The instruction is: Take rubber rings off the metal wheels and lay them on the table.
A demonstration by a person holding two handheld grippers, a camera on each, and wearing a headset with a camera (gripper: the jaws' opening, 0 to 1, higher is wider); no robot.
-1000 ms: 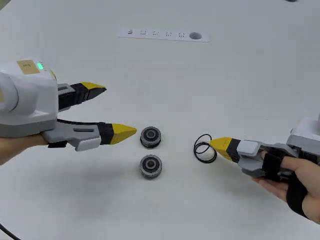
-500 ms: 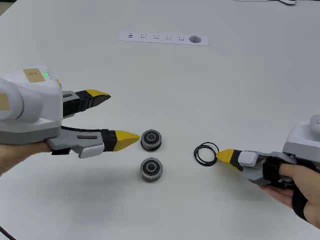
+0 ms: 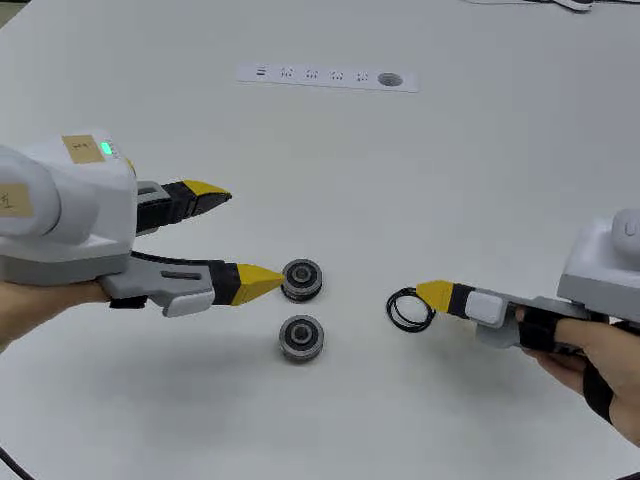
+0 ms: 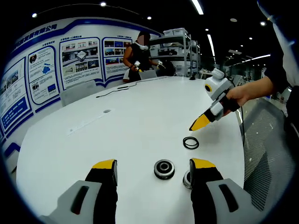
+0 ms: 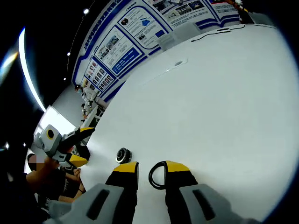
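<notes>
Two metal wheels lie on the white table: one (image 3: 302,280) just past the lower yellow tip of my left gripper (image 3: 240,236), the other (image 3: 301,337) nearer me. That gripper is open wide with nothing in it. In the left gripper view the first wheel (image 4: 164,169) sits ahead between the jaws, and the second (image 4: 186,179) is half hidden behind a jaw. Loose black rubber rings (image 3: 408,308) lie flat to the right. My right gripper (image 3: 432,294) has its tip at their edge. In the right gripper view the jaws stand slightly apart, with the rings (image 5: 158,175) showing in the gap.
A white power strip (image 3: 327,75) lies at the far side of the table. In the left gripper view a cable (image 4: 117,88) trails on the far tabletop and people (image 4: 140,51) stand beyond it. Bare table surrounds the wheels.
My right gripper drew back from the rings, then came forward to their edge again. My left gripper crept right, its lower tip closer to the upper wheel.
</notes>
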